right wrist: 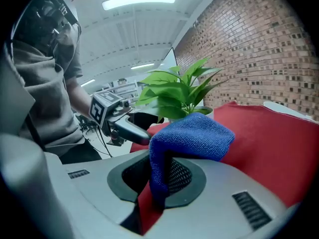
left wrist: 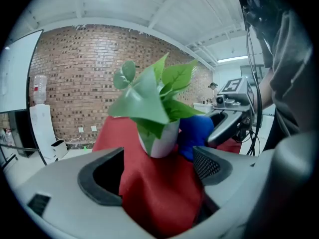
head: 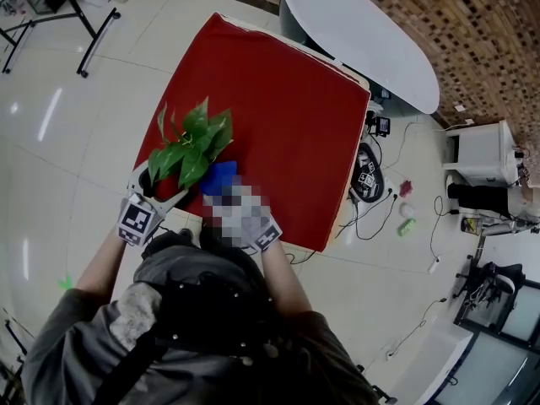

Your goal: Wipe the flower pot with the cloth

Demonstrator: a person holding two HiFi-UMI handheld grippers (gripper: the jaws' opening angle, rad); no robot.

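**Just beside the pot, the cloth was clamped**

Near the left corner of the red-covered bench (head: 287, 116), close to its near edge, stood the small white flower pot (left wrist: 162, 142). It was upright, with broad green leaves (head: 192, 146) spreading above its rim.

The left hand-held gripper (left wrist: 157, 173) lay low on the near side of the pot with its jaws spread apart. Only the red cover showed between them, and the pot sat a little beyond their tips.

The right hand-held gripper (right wrist: 159, 176) was clenched on the folded blue terry cloth (right wrist: 192, 136). One end of the cloth was pinched between the jaws and the rest bulged forward over them. That bulge sat on the right side of the pot, just beside it. Whether it actually touched the pot could not be told.

Far beyond the bench, to the right, stood a white oval table (head: 363, 32) before a brick wall (head: 472, 24).
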